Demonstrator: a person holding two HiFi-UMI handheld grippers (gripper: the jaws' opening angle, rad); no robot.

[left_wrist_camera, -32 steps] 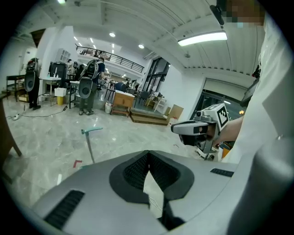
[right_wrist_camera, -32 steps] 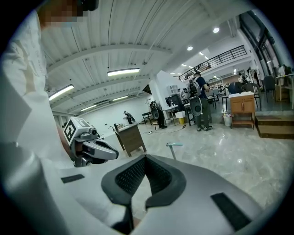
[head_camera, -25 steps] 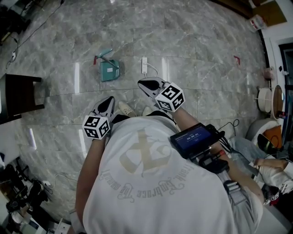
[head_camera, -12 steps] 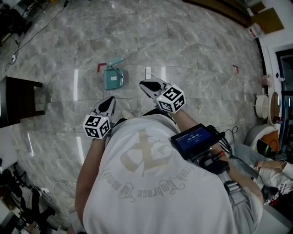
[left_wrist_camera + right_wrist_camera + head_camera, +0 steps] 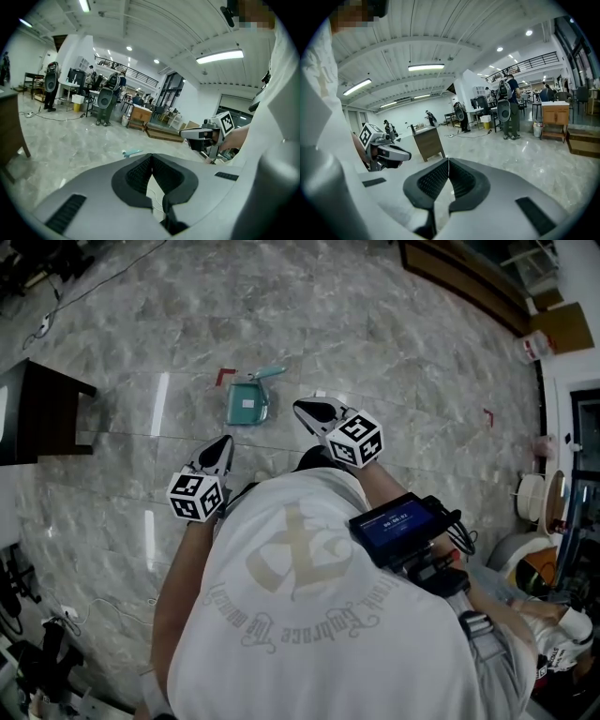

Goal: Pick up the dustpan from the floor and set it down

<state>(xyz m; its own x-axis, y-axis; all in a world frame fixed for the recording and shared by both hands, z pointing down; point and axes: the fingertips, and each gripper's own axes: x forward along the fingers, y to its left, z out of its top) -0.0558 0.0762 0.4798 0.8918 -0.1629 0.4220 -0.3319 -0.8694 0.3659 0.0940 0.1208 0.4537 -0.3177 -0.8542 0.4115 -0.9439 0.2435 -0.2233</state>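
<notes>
So the small teal plastic dustpan (image 5: 247, 404) is found lying flat on the grey marble floor (image 5: 394, 352), right by a red tape mark (image 5: 225, 377). The left gripper (image 5: 225, 442) and right gripper (image 5: 302, 409) are both closed up tight, nothing pinched, held near it.

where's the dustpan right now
In the head view the teal dustpan lies on the floor, just left of the right gripper and beside a red tape mark, with nothing touching it.
</notes>
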